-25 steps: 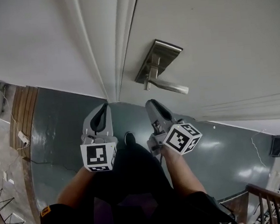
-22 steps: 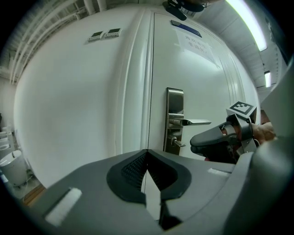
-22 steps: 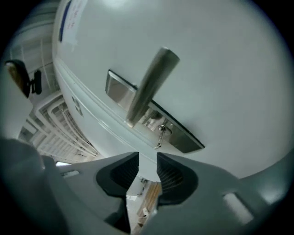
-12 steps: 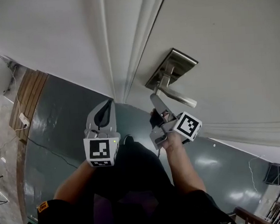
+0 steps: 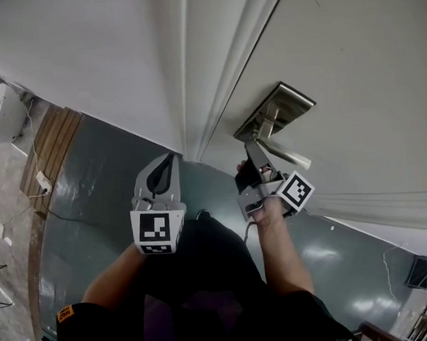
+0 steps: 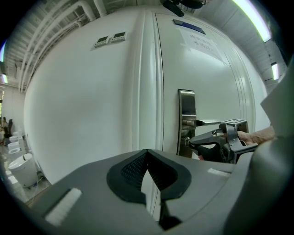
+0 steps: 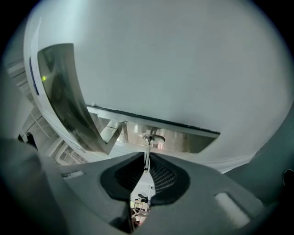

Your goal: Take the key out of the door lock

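Key [image 7: 147,150]: seen edge-on in the right gripper view and seated in the lock cylinder [image 7: 154,137] of the metal plate [image 5: 285,98]. It is not yet withdrawn.
Right gripper [image 5: 254,148]: raised to the plate, just beneath the lever handle [image 5: 289,155]. Its jaws are closing, one on each flat side of the key, and a narrow gap is seen between them. The pads appear not yet to be pressed against the key, though this is left uncertain by the edge-on view.
Left gripper [image 5: 170,162]: held lower and to the left, well apart from the lock, and pointed towards the door frame [image 5: 198,71]. Its jaws are brought together at the tips and nothing is carried between them.
Door [image 5: 366,58]: white and shut against the frame, with the plate mounted near its edge.
Lever handle: set horizontally above the cylinder and extended away from the door edge.
Right hand [image 5: 270,212]: wrapped round the rear of the right gripper.
Floor [image 5: 89,183]: dark grey and glossy, seen below both grippers in the head view.
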